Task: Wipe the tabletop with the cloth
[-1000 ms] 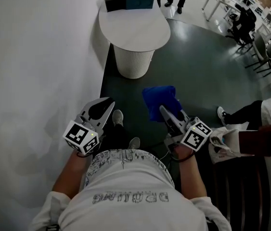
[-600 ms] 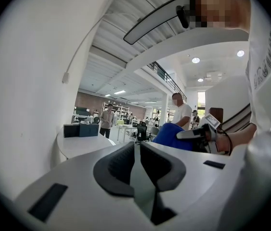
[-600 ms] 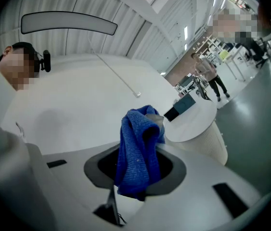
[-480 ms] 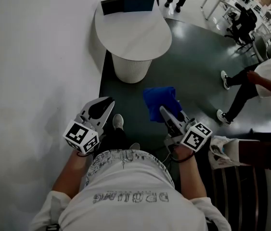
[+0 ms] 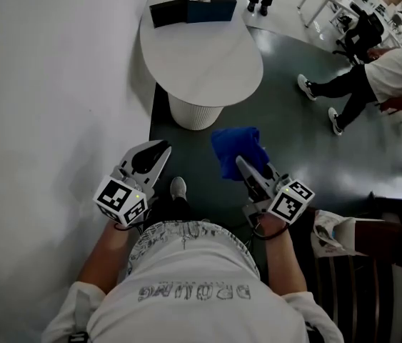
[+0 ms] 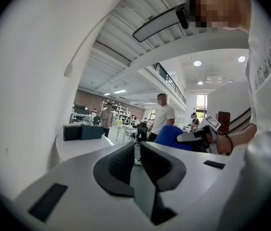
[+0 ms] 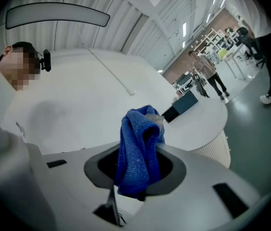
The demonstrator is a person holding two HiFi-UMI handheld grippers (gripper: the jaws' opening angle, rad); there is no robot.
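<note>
The round white bench (image 5: 201, 56) stands ahead against the wall, with a dark box (image 5: 190, 9) at its far edge. Short of the bench and held over the floor, the blue cloth (image 7: 137, 148) is bunched lengthwise. Its free end points toward the bench, and the right gripper (image 5: 245, 168) pinches it. The left gripper (image 6: 136, 150) holds nothing, its jaws nearly together.

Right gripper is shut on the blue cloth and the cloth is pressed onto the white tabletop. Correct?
Not quite. The right gripper is shut on the blue cloth, but the cloth isn't on the white tabletop. The head view shows it held in the air over the dark floor, short of the table.
</note>
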